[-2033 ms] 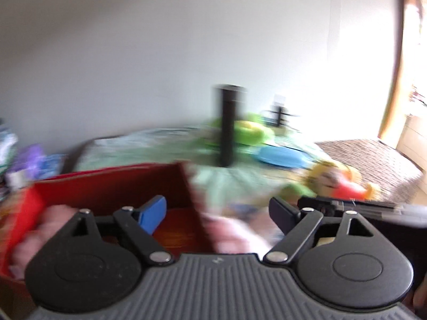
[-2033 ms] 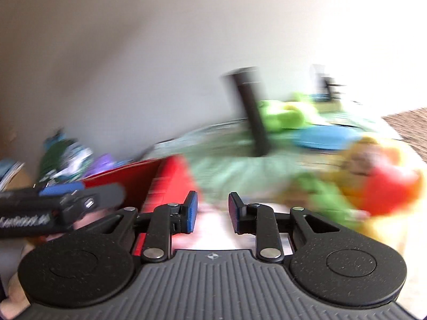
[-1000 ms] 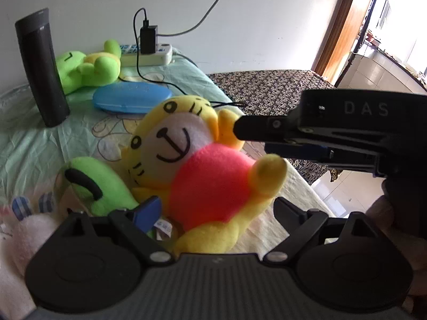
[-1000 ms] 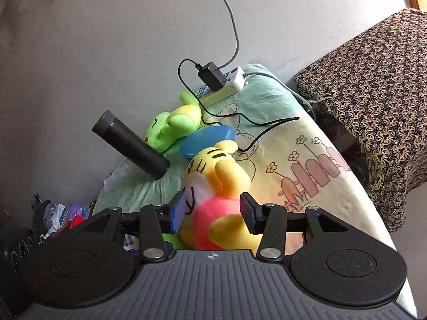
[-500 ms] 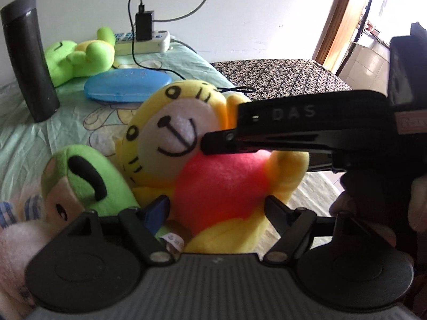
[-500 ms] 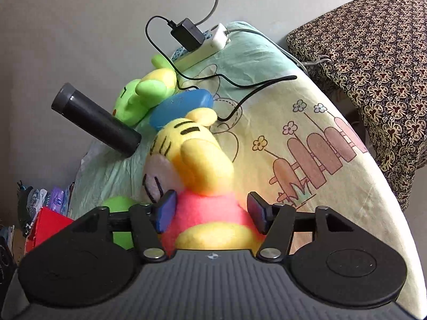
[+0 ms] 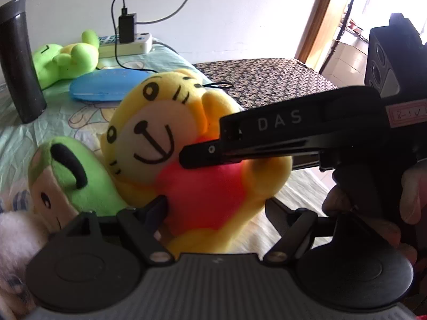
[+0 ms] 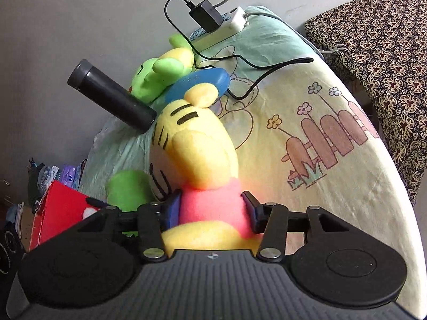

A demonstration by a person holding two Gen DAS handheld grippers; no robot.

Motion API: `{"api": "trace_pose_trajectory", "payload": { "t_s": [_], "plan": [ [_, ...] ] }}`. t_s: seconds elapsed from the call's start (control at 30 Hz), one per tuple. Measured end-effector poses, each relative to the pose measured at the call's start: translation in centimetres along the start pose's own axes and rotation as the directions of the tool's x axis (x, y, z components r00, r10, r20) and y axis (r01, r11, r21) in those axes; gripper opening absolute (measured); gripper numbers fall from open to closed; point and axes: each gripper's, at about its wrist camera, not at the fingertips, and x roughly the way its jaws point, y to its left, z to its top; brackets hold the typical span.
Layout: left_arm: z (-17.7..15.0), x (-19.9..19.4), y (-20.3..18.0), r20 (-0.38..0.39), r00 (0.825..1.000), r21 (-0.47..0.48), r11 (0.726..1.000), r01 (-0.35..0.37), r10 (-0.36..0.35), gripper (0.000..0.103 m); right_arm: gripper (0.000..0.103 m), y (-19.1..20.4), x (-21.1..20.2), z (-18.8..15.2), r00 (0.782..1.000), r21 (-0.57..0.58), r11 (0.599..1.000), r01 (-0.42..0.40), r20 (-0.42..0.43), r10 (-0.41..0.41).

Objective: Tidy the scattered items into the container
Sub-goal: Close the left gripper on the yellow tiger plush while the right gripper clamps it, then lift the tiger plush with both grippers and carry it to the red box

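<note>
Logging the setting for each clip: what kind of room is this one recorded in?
Most likely a home bedroom. Plush toys such as the yellow tiger lie on a cartoon-print sheet, a power strip with a charger sits by the wall, and a floral-covered surface stands beside it.

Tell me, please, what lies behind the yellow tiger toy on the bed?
Behind the yellow tiger toy lies a blue case, then a green frog toy and a power strip by the wall. The tiger's head hides part of the case.
</note>
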Motion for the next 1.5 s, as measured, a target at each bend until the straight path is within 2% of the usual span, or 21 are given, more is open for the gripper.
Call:
{"api": "trace_pose_trajectory", "payload": {
  "t_s": [0.17,0.33,0.4,0.43,0.57,0.67,0.73,0.83,0.9,1.0,1.07,1.13,1.27,1.37,1.5],
  "plan": [
    [-0.6,-1.9,-1.3,0.0,0.999,0.043,0.998,0.045,-0.045,0.076,0.044,0.5,-2.3,-1.4,1.0,0.002,1.0,-0.007,0.014,0.007],
    [-2.0,-4.7,-3.3,0.011,0.997,0.175,0.982,0.075,-0.078,0.074,0.041,1.1,-4.6,-3.0,1.0,-0.001,1.0,-0.015,-0.007,0.015],
    [-2.7,-5.5,-3.8,-0.002,0.994,0.208,0.973,0.103,-0.105,0.076,0.041,1.3,-5.6,-3.8,1.0,0.003,1.0,-0.018,-0.022,0.018],
    [-3.0,-5.7,-3.8,-0.013,0.993,0.215,0.969,0.12,-0.12,0.08,0.041,1.3,-6.0,-4.2,0.999,0.004,1.0,-0.016,-0.032,0.016],
    [-4.1,-4.5,-2.9,-0.098,0.981,0.158,0.97,0.184,-0.17,0.089,0.041,1.6,-6.3,-6.7,0.997,-0.005,1.0,0.025,-0.067,-0.025],
    [-4.4,-3.7,-2.0,-0.126,0.976,0.108,0.975,0.194,-0.18,0.091,0.045,1.2,-6.0,-7.5,0.999,0.04,0.998,0.039,-0.039,-0.038],
    [-4.5,-3.4,-1.9,-0.128,0.976,0.115,0.975,0.189,-0.174,0.091,0.049,0.9,-5.8,-7.4,0.999,0.062,0.997,0.047,-0.027,-0.045],
    [-5.1,-2.8,-2.9,-0.143,0.982,0.191,0.97,0.152,-0.125,0.092,0.058,1.4,-5.3,-7.4,0.997,0.051,0.996,0.072,-0.004,-0.072],
    [-5.6,-2.4,-4.0,-0.139,0.988,0.279,0.955,0.104,-0.067,0.091,0.059,1.8,-4.7,-7.5,0.996,0.028,0.995,0.092,-0.008,-0.092],
    [-6.0,-2.5,-5.1,-0.113,0.994,0.369,0.928,0.047,-0.005,0.083,0.058,2.4,-4.5,-7.6,0.994,-0.015,0.993,0.113,-0.002,-0.113],
    [-5.9,-3.0,-5.0,-0.098,0.995,0.357,0.933,0.044,-0.009,0.076,0.054,2.5,-4.8,-7.8,0.994,-0.022,0.994,0.111,0.004,-0.111],
    [-5.8,-3.6,-4.6,-0.081,0.997,0.34,0.94,0.044,-0.018,0.073,0.05,2.6,-5.4,-7.9,0.995,-0.021,0.994,0.103,0.019,-0.103],
    [-5.8,-5.1,-5.3,-0.02,1.0,0.365,0.931,0.013,-0.006,0.07,0.048,3.6,-6.7,-8.3,0.993,-0.051,0.994,0.097,0.068,-0.093],
    [-5.3,-6.8,-5.5,0.032,0.999,0.347,0.938,0.006,-0.018,0.07,0.047,5.0,-8.3,-8.7,0.987,-0.097,0.991,0.091,0.141,-0.077],
    [-5.0,-9.4,-5.6,0.101,0.994,0.319,0.948,0.002,-0.036,0.07,0.047,7.0,-10.8,-9.7,0.965,-0.173,0.981,0.092,0.259,-0.045]
  ]
}}
